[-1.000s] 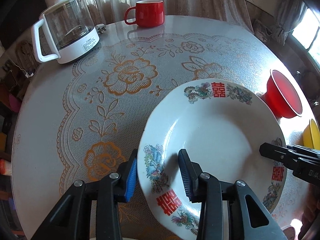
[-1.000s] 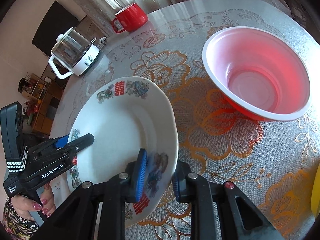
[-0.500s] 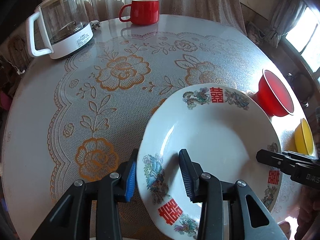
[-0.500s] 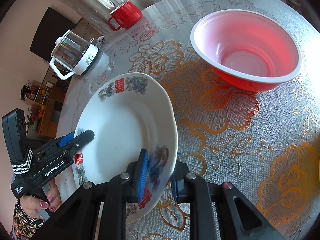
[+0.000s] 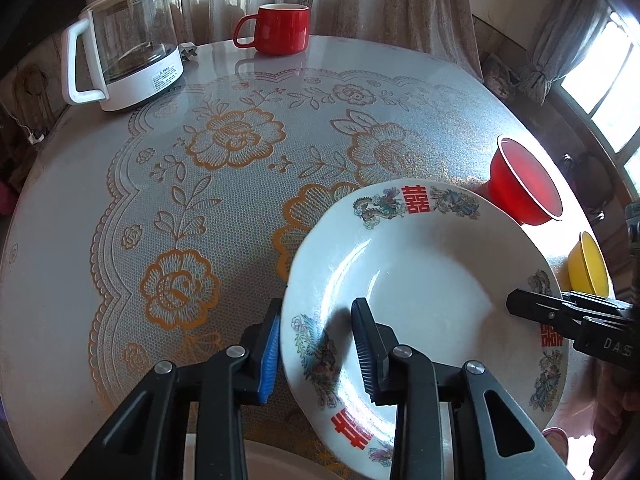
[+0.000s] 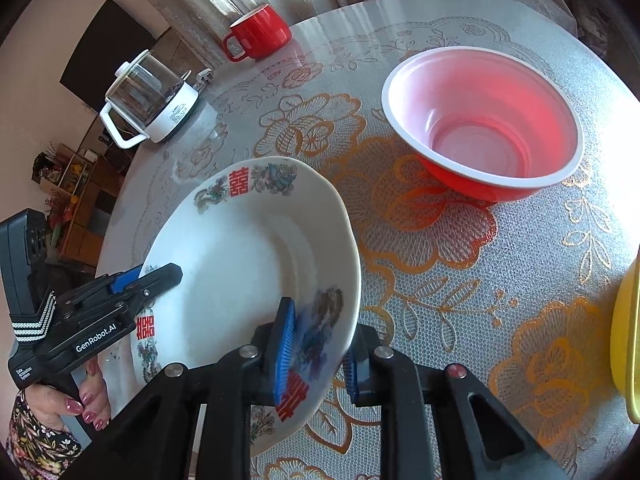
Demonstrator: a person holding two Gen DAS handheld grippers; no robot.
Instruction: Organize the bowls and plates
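Observation:
A white plate [image 5: 420, 280] with red characters and painted birds on its rim hangs tilted over the table. My right gripper [image 6: 318, 320] is shut on its right rim and shows as a black finger [image 5: 520, 306] in the left wrist view. My left gripper [image 5: 316, 312] straddles the opposite rim and its jaws are closing. The outer blue pad lies by the rim's edge; the inner pad casts a thin shadow on the plate [image 6: 240, 248]. A hand holds this left gripper [image 6: 156, 274]. A red bowl [image 6: 480, 120] and a yellow bowl [image 5: 588, 264] sit to the right.
The round table [image 5: 60, 240] has a lace-patterned cover. A glass kettle [image 5: 124, 48] and a red mug [image 5: 280, 28] stand at its far side. The red bowl [image 5: 524, 184] sits near the right edge, by the window. Something white [image 5: 272, 460] shows below the left fingers.
The left gripper has tilted, so the table's far side sits lower in its view. Its jaws have narrowed around the plate's rim. The right gripper keeps its hold on the plate.

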